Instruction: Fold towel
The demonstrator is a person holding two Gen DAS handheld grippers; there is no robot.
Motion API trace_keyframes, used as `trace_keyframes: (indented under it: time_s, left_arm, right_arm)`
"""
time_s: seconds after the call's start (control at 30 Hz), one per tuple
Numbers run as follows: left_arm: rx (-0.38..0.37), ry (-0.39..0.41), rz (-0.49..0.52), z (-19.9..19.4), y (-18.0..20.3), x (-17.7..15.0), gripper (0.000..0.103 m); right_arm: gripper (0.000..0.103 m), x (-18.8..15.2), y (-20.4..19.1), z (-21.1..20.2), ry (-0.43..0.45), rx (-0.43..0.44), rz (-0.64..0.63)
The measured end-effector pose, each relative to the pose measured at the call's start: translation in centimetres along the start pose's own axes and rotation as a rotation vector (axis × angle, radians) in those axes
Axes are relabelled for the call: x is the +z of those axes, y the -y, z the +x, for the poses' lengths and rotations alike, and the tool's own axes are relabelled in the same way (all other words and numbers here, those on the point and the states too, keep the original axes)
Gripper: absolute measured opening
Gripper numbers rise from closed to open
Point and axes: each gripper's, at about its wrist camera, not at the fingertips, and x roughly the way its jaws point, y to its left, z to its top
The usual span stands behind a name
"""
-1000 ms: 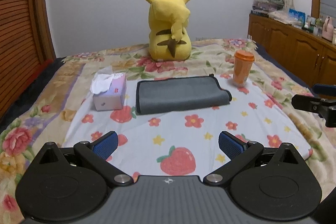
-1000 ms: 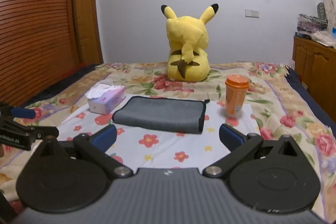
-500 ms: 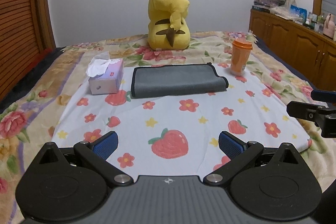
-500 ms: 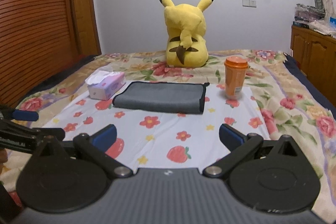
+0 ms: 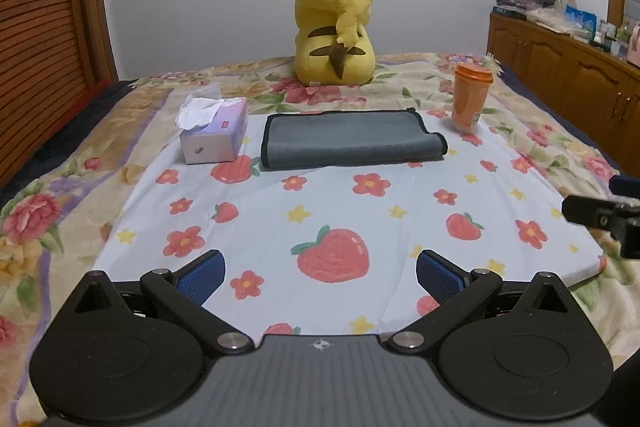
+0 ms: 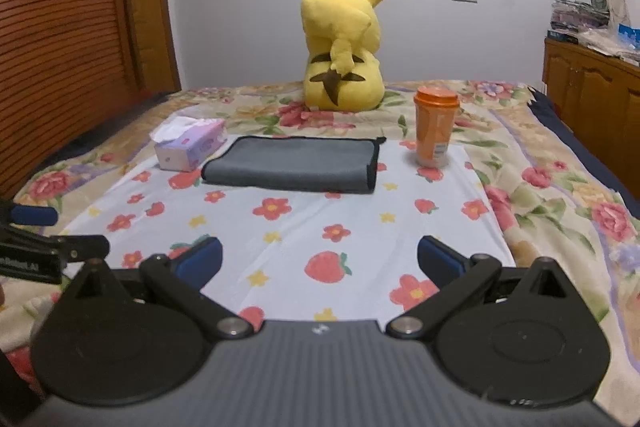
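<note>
Left wrist view.
- Left claw (image 5: 320, 273): blue-padded fingers (image 5: 202, 277) spread wide apart, holding nothing, hovering over the near part of the white printed sheet (image 5: 340, 211).
- Towel (image 5: 350, 139): grey with dark edging, lying folded flat on the far part of the sheet, well apart from the claw. Its right end curls slightly at the corner.
- Tissue box (image 5: 212, 139): pale lilac, a white tissue standing out of the top, just beside the towel's left end.
- Orange cup (image 5: 470, 97): upright with lid, near the towel's far right corner, not touching it.
- Yellow plush toy (image 5: 334, 23): seated behind the towel with its back to the camera, on the floral bed cover (image 5: 60, 187).
- Right claw (image 5: 608, 215): only part shows at the right edge; its opening cannot be told from here.
- Wooden cabinet (image 5: 568, 75): along the right wall, cluttered on top.

Right wrist view.
- Right claw (image 6: 320, 259): fingers (image 6: 440, 255) set wide apart, empty, above the sheet (image 6: 320, 227).
- Towel (image 6: 294, 163): folded, flat, centre of the far sheet area.
- Tissue box (image 6: 190, 147): just left of the towel.
- Orange cup (image 6: 434, 127): upright, right of the towel, apart from it.
- Plush toy (image 6: 342, 47): behind the towel.
- Left claw (image 6: 36, 231): partly visible at the left edge, one blue pad showing.
- Slatted wooden door (image 6: 68, 27): left side.
</note>
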Motion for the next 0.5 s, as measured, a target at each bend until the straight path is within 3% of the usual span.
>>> trace_keyframes:
  time_s: [0.2,0.5]
  left_arm:
    - [0.002,0.01,0.0,0.0,-0.1,0.0,0.103]
    - [0.011,0.095,-0.022,-1.2,-0.6,0.4,0.103]
  right_arm:
    - [0.103,-0.2,-0.1,0.2,0.003,-0.019,-0.01]
    - [0.103,-0.3,0.2,0.3,0.017,-0.029,0.009]
